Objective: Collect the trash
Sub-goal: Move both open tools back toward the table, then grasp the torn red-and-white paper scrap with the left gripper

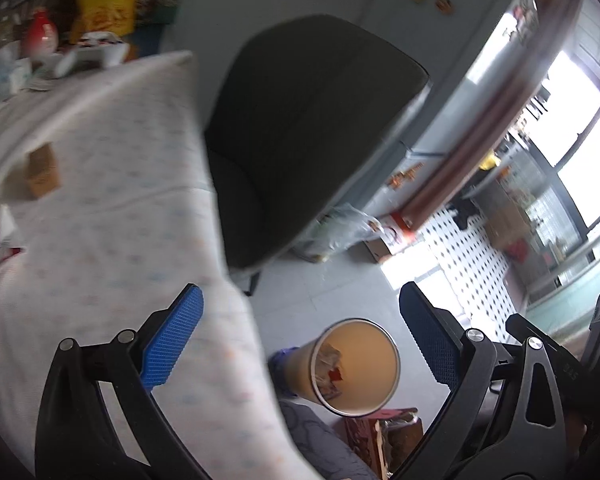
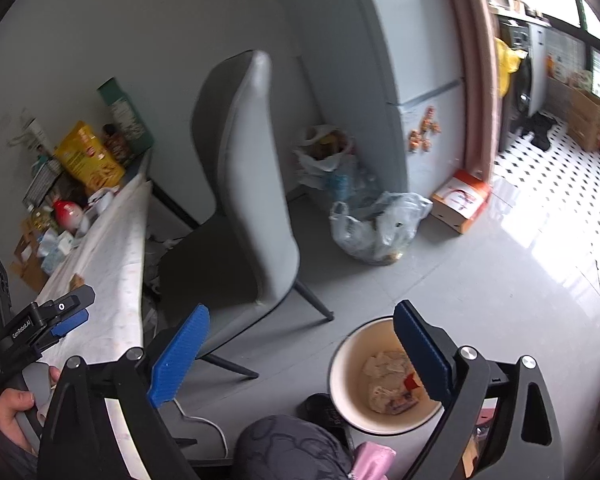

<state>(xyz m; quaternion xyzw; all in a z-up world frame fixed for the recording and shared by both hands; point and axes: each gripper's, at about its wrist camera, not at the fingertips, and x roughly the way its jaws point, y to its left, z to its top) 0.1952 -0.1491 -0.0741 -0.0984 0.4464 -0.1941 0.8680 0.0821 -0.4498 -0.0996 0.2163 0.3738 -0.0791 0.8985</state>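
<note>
With both the left gripper [image 1: 300,336] and the right gripper [image 2: 300,354] spread wide and empty, and the trash bin [image 2: 346,376] on the floor beside the table [image 1: 100,216], I judged it best to swing back squarely over the scraps [image 1: 40,170] on the tablecloth.

One bin [image 2: 342,376] — one chair [image 2: 256,184], two plastic bags [image 2: 374,224].

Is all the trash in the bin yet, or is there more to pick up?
Some is done: crumpled paper and wrappers already lie in the round bin on the floor. Nothing is in hand: the left gripper and right gripper are both open and empty. Still left: a small brown scrap and a white-and-red bit sit on the tablecloth.
</note>
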